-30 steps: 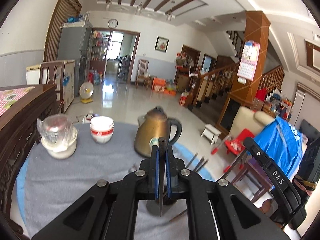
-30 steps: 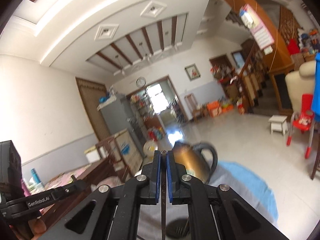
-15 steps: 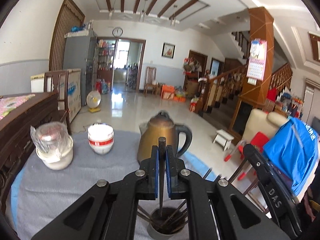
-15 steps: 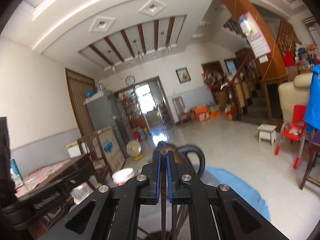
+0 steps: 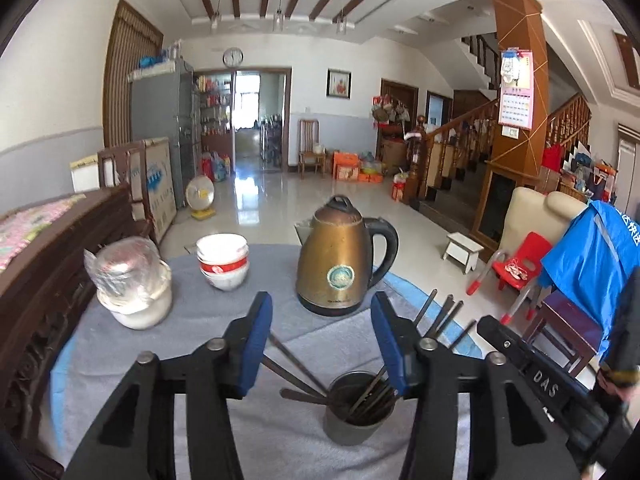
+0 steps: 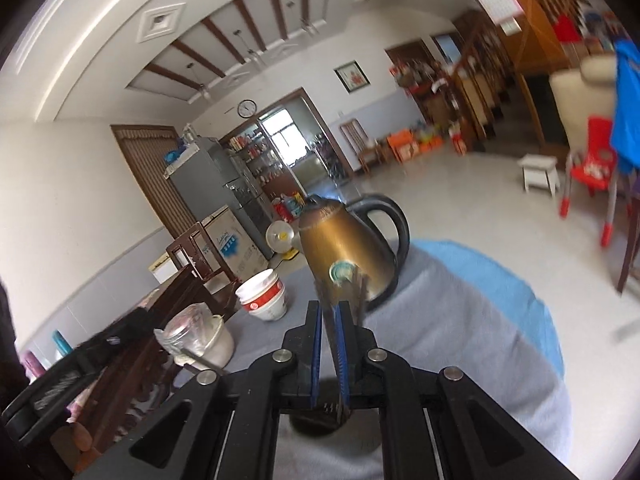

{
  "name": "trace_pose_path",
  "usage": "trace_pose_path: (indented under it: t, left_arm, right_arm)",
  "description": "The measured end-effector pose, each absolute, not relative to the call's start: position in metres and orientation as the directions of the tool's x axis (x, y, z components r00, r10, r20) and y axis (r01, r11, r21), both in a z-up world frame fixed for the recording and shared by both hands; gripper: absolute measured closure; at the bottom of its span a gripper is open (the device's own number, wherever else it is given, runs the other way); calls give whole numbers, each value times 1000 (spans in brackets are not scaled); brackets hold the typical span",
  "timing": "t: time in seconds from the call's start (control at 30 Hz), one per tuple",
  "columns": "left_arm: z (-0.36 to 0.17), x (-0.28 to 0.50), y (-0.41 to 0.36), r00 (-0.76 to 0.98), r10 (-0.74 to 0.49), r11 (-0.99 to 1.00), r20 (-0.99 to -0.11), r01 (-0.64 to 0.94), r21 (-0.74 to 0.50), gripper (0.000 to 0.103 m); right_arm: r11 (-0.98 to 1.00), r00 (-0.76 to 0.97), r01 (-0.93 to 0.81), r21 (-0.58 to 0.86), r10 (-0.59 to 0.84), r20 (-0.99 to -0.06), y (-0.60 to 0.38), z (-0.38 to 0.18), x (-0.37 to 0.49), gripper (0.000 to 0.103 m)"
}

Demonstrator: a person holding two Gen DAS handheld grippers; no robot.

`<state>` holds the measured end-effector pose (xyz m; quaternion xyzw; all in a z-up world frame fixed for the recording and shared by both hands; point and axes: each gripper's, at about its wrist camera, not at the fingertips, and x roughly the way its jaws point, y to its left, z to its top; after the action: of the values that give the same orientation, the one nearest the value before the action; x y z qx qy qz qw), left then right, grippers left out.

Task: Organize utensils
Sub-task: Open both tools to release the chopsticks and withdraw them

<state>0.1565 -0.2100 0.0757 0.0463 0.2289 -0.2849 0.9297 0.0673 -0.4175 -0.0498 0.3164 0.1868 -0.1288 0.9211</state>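
Note:
A dark metal holder cup [image 5: 356,410] stands on the grey tablecloth [image 5: 200,344], with several dark chopsticks [image 5: 440,316] leaning out of it. My left gripper [image 5: 322,334] is open and empty, just above and behind the cup. My right gripper [image 6: 329,320] is almost shut on a thin dark utensil [image 6: 325,300], blurred, that sticks up between the pads; the cup [image 6: 320,420] lies under its fingers. The right gripper's body shows at the lower right of the left wrist view [image 5: 540,380].
A bronze electric kettle [image 5: 344,256] stands behind the cup. Stacked white-and-red bowls [image 5: 222,264] and a wrapped glass jar on a white bowl [image 5: 132,284] sit at the left. A dark wooden bench [image 5: 48,280] borders the table's left edge.
My left gripper has opened and let go of the chopstick it held; that one now stands in the cup. My right gripper has tilted down towards the table, still holding its utensil.

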Motion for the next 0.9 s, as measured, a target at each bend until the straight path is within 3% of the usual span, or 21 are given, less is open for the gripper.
trace_pose_path:
  t: [0.1,0.17,0.23,0.37,0.57,0.9]
  left_arm:
    - [79,138,-194,756,-464,846,-463,532,21,28]
    - [78,127,-181,764,-437,854,-475,518,47,26]
    - [72,115,-167,766,-398,863,-505,499,76,17]
    - [57,92,-144,754,-330,874,-569,472,119,15]
    - [47,58,-113,735,-289,893,-614,438,104,15]
    - [59,23,-81,795,-221,922,-565,359,145,12]
  right_arm:
    - [739,904,351,575,-107,-415,-420,-52,44,89]
    - [730,907,353,585,-112,-407,-418,-50,29,86]
    - [724,908,355,591,-117,-403,-415,-49,15,80]
    - [722,914,355,594,-134,-382,-400,-45,-15,39]
    - [755,917,332,565,-119,-381,-370,-36,-44,39]
    - [851,916,265,454,-76,-393,-313,-14,-83,39]
